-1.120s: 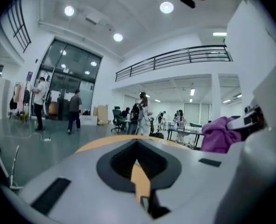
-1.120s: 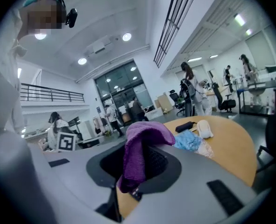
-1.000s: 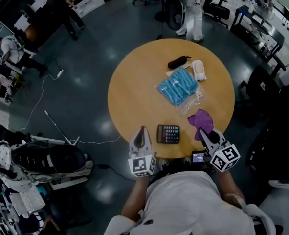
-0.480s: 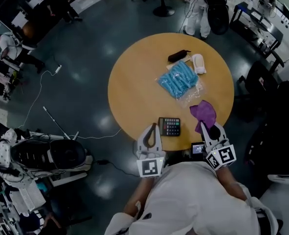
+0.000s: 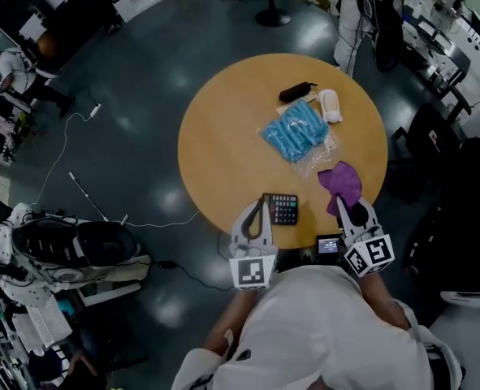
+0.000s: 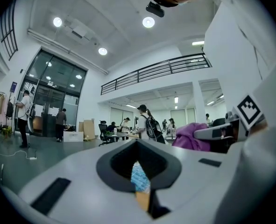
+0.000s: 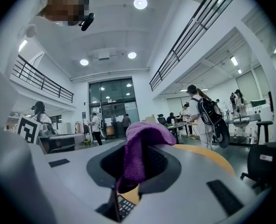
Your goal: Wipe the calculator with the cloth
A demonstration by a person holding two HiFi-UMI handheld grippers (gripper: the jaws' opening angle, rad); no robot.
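The black calculator (image 5: pixel 283 209) lies near the front edge of the round wooden table (image 5: pixel 223 149). My left gripper (image 5: pixel 257 207) hovers at the calculator's left edge, shut and holding nothing. In the left gripper view its jaws (image 6: pixel 140 174) are together, with only a slit of table showing between them. My right gripper (image 5: pixel 349 208) is to the right of the calculator, shut on the purple cloth (image 5: pixel 342 182). In the right gripper view the cloth (image 7: pixel 140 146) drapes over the jaws (image 7: pixel 127 183), and the calculator (image 7: pixel 123 206) shows just below them.
A blue plastic bag (image 5: pixel 296 132) lies mid-table, with a black pouch (image 5: pixel 296 93) and a white object (image 5: pixel 330 105) behind it. A small lit screen (image 5: pixel 330 246) sits at the table's front edge. A floor machine (image 5: pixel 69 258) and cables lie left; people and chairs stand beyond.
Both grippers have lifted a little. The left one has moved right, closer to the calculator's left edge. The cloth stays in the right gripper.
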